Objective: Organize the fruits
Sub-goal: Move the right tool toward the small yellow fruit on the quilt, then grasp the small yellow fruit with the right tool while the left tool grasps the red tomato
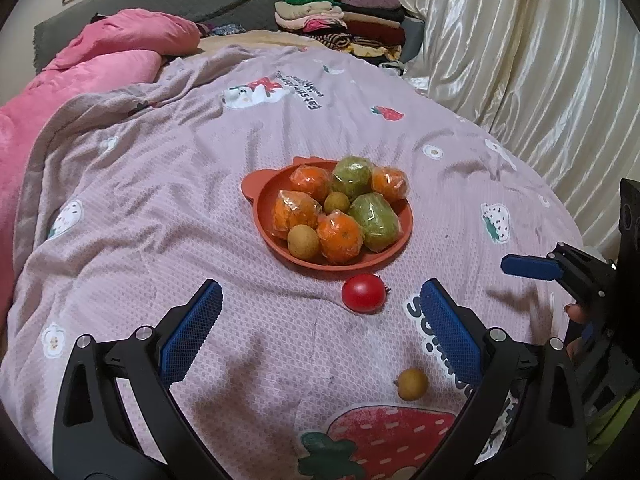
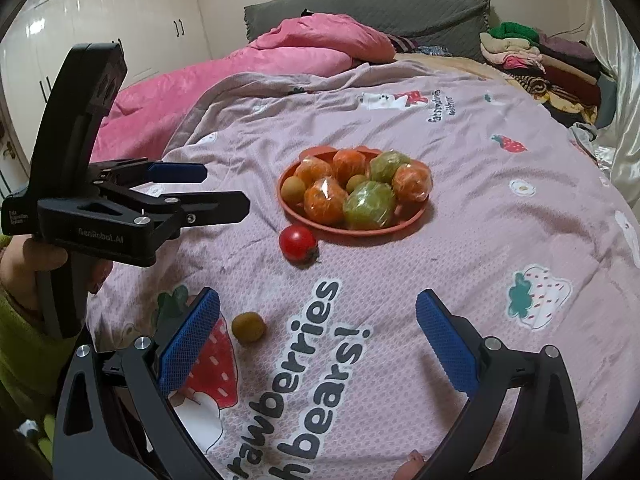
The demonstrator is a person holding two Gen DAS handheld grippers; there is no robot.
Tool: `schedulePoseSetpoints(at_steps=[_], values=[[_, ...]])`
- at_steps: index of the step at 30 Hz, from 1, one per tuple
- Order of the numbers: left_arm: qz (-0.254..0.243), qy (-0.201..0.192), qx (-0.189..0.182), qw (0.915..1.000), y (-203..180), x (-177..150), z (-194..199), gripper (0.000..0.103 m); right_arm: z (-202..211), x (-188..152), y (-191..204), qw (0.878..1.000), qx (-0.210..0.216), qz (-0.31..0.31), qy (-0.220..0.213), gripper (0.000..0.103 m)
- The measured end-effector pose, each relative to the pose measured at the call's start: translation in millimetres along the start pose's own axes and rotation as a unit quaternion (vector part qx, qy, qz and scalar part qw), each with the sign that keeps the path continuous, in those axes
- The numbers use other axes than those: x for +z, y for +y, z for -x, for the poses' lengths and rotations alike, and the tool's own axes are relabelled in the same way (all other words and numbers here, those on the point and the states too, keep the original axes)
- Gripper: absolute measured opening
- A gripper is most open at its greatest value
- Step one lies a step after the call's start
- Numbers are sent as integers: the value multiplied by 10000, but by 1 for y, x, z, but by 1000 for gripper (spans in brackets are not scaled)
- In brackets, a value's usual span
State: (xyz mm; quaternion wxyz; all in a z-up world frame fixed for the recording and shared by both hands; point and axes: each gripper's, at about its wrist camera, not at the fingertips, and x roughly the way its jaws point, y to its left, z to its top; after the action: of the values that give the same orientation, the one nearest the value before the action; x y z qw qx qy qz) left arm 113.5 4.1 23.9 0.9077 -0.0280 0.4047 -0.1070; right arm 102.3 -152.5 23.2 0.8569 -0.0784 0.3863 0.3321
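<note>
Fruit mostly fills the plate [image 1: 256, 188] while a tomato [image 1: 363, 293] and a small longan [image 1: 411, 383] lie loose on the quilt [image 1: 160, 200], and with our left gripper [image 1: 320, 336] and right gripper [image 2: 318, 338] both spread empty, we risk nudging either round fruit into rolling away.

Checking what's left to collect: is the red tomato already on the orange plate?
No, the red tomato lies on the bedspread just outside the near rim of the orange plate.

Pink duvet [image 1: 104, 64], folded clothes pile [image 1: 344, 20], cream curtain [image 1: 520, 48], white wardrobe [image 2: 120, 12]
</note>
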Motion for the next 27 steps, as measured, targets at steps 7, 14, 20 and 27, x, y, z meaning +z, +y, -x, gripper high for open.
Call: schedulePoseSetpoints(at_steps=[7, 14, 20, 27], values=[[-5, 105, -83, 9999, 0, -3, -7, 93, -9, -5, 9, 9999, 82, 110, 99, 98], [92, 234, -242, 9994, 6, -7, -17, 93, -21, -12, 20, 9993, 224, 191, 231, 97], [87, 270, -332, 9990, 5, -8, -20, 93, -31, -15, 31, 9983, 360, 311, 347, 80], [88, 327, -443, 9984, 6, -10, -27, 84, -41, -19, 38, 9963, 569, 385, 515, 49]])
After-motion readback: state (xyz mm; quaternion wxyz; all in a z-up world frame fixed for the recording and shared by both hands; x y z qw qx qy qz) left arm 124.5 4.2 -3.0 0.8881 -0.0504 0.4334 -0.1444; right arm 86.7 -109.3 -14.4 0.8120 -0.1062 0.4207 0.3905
